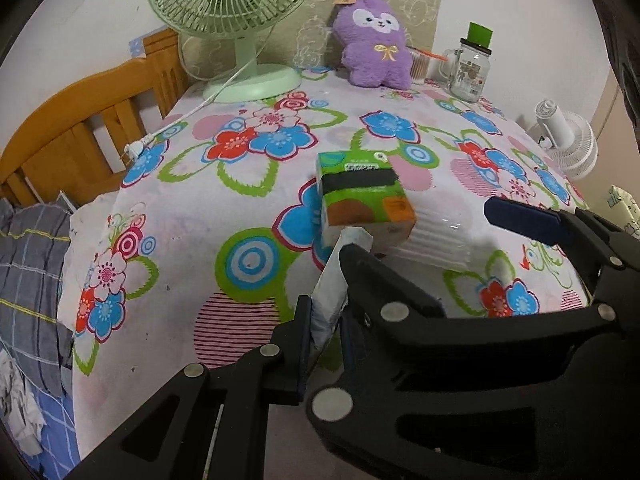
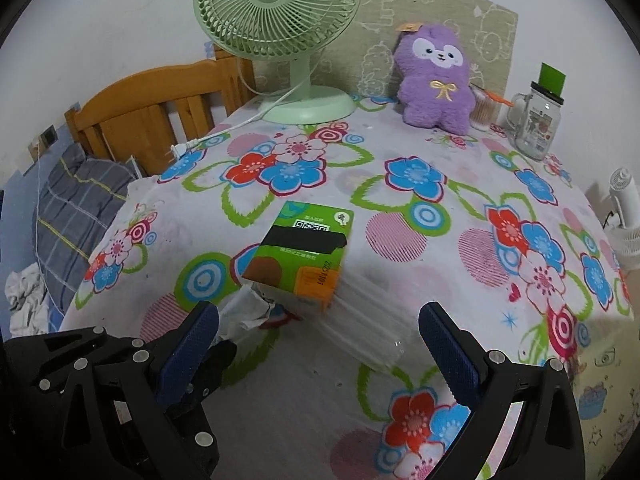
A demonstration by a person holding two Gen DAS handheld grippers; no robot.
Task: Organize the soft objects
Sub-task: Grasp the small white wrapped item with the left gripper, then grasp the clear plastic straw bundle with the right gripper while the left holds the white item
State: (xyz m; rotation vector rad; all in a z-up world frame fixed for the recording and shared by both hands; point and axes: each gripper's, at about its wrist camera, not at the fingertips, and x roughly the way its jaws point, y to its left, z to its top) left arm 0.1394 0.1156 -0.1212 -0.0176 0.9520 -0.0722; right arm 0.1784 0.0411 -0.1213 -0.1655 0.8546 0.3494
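Note:
A green tissue pack (image 1: 362,196) (image 2: 304,254) lies on the flowered tablecloth (image 1: 240,184), on top of a clear ribbed plastic holder (image 1: 436,240) (image 2: 368,320). My left gripper (image 1: 326,332) is shut on a white tissue (image 1: 336,280) pulled from the pack's near end; the tissue also shows in the right wrist view (image 2: 248,308). My right gripper (image 2: 320,344) is open and empty, its jaws either side of the holder's near end. A purple plush toy (image 1: 376,44) (image 2: 436,80) sits upright at the table's back.
A green desk fan (image 1: 236,20) (image 2: 280,32) stands at the back left, its cord and plug (image 1: 134,150) on the cloth. A glass jar with a green lid (image 1: 470,68) (image 2: 538,120) stands back right. A wooden bed frame (image 1: 92,128) is left, a white fan (image 1: 568,140) right.

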